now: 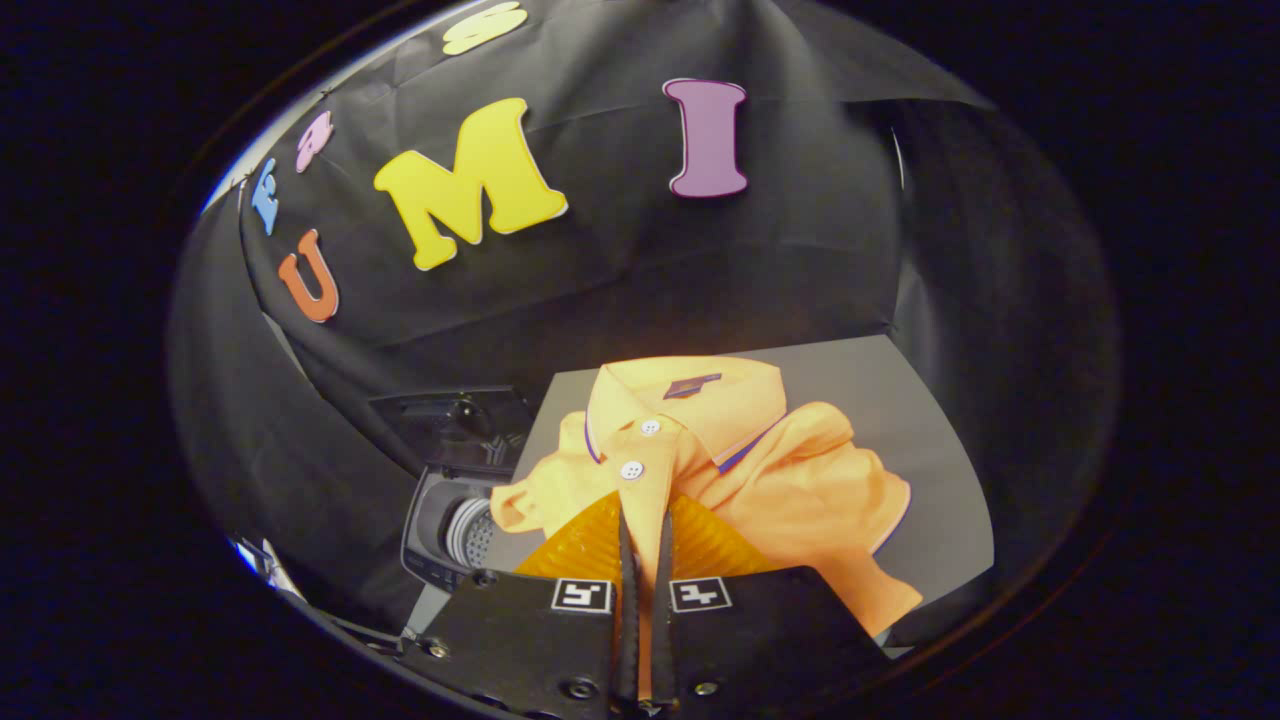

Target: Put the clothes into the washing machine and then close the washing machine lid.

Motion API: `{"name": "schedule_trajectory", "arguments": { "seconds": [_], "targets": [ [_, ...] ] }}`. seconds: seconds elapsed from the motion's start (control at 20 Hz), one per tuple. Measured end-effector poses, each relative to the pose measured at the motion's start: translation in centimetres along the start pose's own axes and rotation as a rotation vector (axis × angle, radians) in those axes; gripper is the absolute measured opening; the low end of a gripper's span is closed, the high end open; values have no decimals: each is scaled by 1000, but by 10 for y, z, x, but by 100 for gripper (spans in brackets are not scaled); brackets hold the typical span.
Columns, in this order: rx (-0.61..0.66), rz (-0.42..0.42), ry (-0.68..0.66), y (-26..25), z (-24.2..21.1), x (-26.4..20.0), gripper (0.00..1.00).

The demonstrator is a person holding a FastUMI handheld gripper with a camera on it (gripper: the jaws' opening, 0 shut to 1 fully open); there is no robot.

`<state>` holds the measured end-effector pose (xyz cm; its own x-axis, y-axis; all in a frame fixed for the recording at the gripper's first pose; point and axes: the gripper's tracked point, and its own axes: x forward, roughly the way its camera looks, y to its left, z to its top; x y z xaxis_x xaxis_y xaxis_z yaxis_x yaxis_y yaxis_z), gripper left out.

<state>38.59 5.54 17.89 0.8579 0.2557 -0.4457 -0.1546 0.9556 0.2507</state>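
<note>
An orange polo shirt [760, 470] with white buttons and a purple-trimmed collar hangs bunched in front of me, lifted off the grey tabletop [900, 400]. My gripper [645, 510] is shut on the shirt's button placket, both fingers pressed on a thin fold of cloth just below the second button. The small toy washing machine [455, 520] stands lower, left of the fingers, its lid [450, 415] raised and its perforated drum showing through the open top.
The grey tabletop reaches to the right and beyond the shirt. Black cloth walls close the booth behind and on both sides. The washer sits off the table's left edge, near the left wall.
</note>
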Motion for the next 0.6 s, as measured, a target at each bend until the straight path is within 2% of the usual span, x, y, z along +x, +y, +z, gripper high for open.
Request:
{"name": "schedule_trajectory", "arguments": {
  "seconds": [0.4,0.6],
  "targets": [
    [-45,73,-93,82,20,-67,8],
    [-99,98,-132,133,23,-86,8]
  ]
}}
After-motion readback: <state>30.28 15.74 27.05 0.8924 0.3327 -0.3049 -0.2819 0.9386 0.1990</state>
